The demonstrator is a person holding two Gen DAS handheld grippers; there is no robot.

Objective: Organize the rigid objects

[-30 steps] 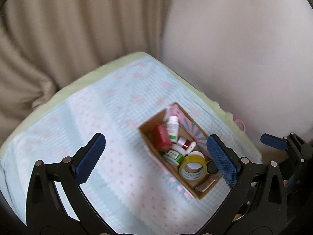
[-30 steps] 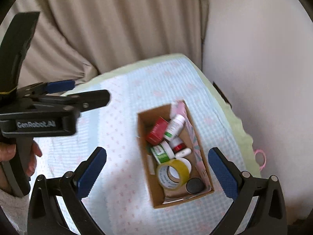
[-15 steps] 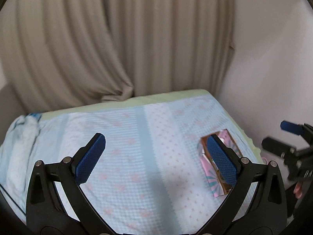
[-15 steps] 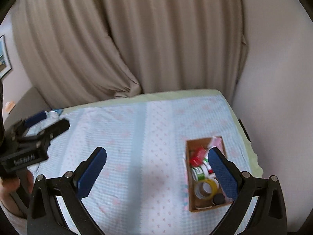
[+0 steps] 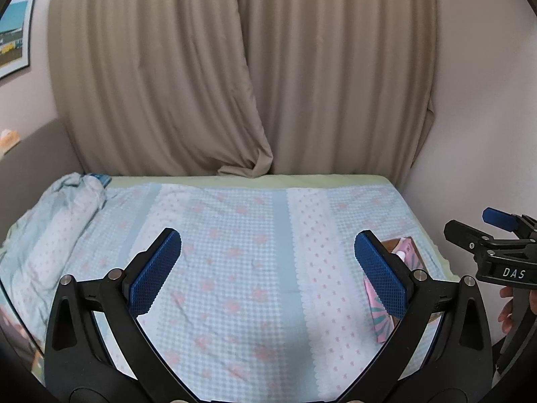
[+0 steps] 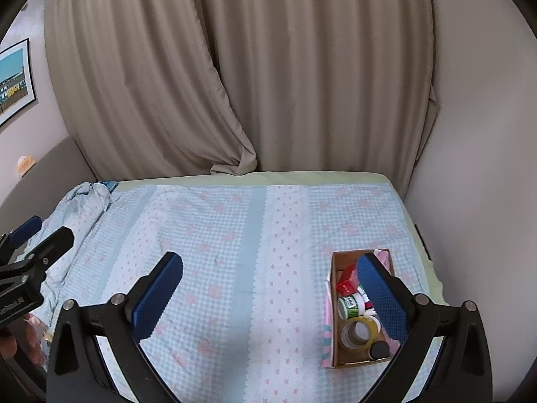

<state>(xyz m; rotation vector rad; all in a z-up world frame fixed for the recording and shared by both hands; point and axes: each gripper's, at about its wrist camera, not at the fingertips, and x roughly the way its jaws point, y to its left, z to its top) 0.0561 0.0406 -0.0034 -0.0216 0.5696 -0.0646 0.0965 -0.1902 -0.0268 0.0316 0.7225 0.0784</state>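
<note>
Holding both tools up and back from the bed (image 6: 235,235), I have my left gripper (image 5: 268,268) and my right gripper (image 6: 270,295) spread wide with nothing between the blue pads, which I judge suits a moment when nothing needs carrying. The cardboard box (image 6: 335,302) sits near the right edge of the checked bedcover, close to the wall, and the rigid things are gathered inside it: a yellow tape roll (image 6: 359,330), a green-labelled jar (image 6: 350,304), a red carton (image 6: 347,280) and a dark cap (image 6: 379,349). From the right wrist my own finger crosses the box, so part of its contents is hidden (a white bottle shows only in slivers). From the left wrist the box is mostly behind a finger and its inside cannot be read. Labels are too small to make out.
</note>
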